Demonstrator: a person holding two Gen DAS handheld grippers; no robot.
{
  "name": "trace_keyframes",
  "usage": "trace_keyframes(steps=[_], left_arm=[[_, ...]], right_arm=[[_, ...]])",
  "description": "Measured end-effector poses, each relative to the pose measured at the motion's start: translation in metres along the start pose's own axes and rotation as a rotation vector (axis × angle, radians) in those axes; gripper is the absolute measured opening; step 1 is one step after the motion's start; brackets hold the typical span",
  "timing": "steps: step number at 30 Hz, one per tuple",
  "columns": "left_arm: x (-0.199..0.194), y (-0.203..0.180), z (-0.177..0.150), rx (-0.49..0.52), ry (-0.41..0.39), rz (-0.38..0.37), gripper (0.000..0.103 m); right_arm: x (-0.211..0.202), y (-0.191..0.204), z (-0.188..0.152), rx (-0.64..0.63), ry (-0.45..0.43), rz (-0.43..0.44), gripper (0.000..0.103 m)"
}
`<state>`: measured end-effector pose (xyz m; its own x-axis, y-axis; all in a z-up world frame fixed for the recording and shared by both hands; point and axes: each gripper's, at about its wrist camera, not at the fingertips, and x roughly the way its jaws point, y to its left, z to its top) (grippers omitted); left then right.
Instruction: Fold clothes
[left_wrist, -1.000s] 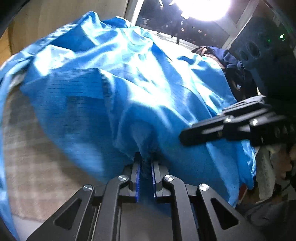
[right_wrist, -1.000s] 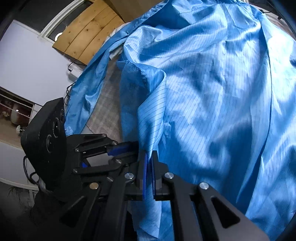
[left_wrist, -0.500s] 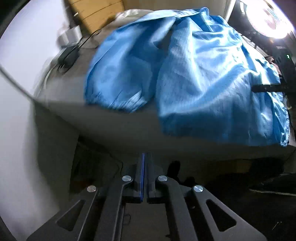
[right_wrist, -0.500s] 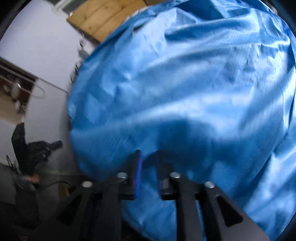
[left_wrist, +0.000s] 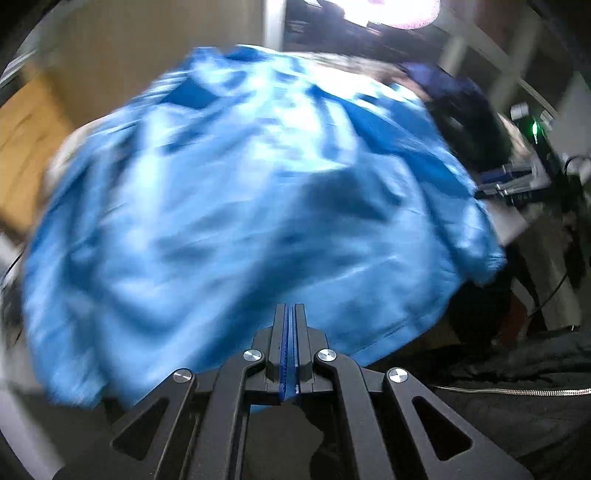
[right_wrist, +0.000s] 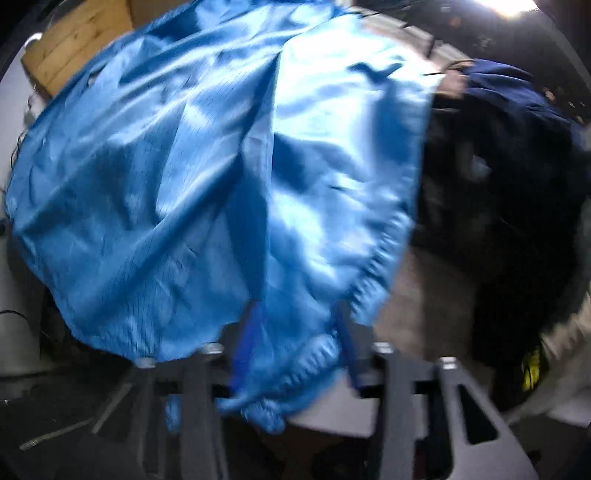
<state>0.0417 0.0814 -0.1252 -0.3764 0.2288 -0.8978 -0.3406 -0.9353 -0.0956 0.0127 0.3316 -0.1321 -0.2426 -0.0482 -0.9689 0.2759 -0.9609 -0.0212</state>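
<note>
Black triangulated linkage, silver screws, blue-padded fingers (left_wrist: 300, 343) on both grippers.

Blue garment (left_wrist: 240, 206): bright sky blue, glossy sheen with pale highlights and darker blue folds; fine dark pinstripe grid legible in the right wrist view (right_wrist: 177, 206).
Left gripper (left_wrist: 290, 314): black frame, silver screw heads, vivid blue pad faces.
Right gripper (right_wrist: 295, 332): dark grey to black, blue inner finger pads.
Dark clothing (right_wrist: 517, 122): navy and black.
Wooden panel (right_wrist: 74, 40): light tan, planked.
Indicator light (left_wrist: 534, 128): green.
Small tag (right_wrist: 530, 373): yellow.
</note>
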Motion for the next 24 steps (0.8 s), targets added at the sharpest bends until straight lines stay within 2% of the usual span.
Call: trace_keyframes(steps=[2, 3, 8, 10, 12, 15, 17, 20, 24], left_arm=[[0.019, -0.034, 0.012, 0.088, 0.025, -0.05, 0.002], [0.028, -0.052, 0.016, 0.139, 0.036, -0.071, 0.007], [0.035, -0.11, 0.021, 0.246, 0.052, -0.151, 0.008], [0.036, -0.119, 0.023, 0.289, 0.052, -0.153, 0.009], [0.038, -0.124, 0.023, 0.333, 0.053, -0.158, 0.009], [0.043, -0.111, 0.022, 0.33, 0.087, -0.14, 0.012], [0.044, -0.091, 0.02, 0.297, 0.104, -0.108, 0.012], [0.046, -0.059, 0.016, 0.247, 0.13, -0.059, 0.012], [0.038, -0.003, 0.012, 0.13, 0.13, 0.024, 0.012]], right_arm=[[-0.005, 0.001, -0.007, 0.012, -0.023, 0.017, 0.066], [-0.007, 0.001, -0.01, 0.017, -0.034, 0.025, 0.066], [-0.019, 0.003, -0.027, 0.046, -0.09, 0.067, 0.066], [-0.023, 0.001, -0.035, 0.064, -0.109, 0.078, 0.066], [-0.02, -0.027, -0.047, 0.134, -0.096, 0.043, 0.066], [-0.015, -0.067, -0.066, 0.242, -0.073, 0.008, 0.066], [-0.005, -0.08, -0.077, 0.313, -0.053, 0.111, 0.066], [0.007, -0.074, -0.087, 0.355, -0.041, 0.173, 0.066], [0.022, -0.047, -0.084, 0.295, -0.021, 0.202, 0.067]])
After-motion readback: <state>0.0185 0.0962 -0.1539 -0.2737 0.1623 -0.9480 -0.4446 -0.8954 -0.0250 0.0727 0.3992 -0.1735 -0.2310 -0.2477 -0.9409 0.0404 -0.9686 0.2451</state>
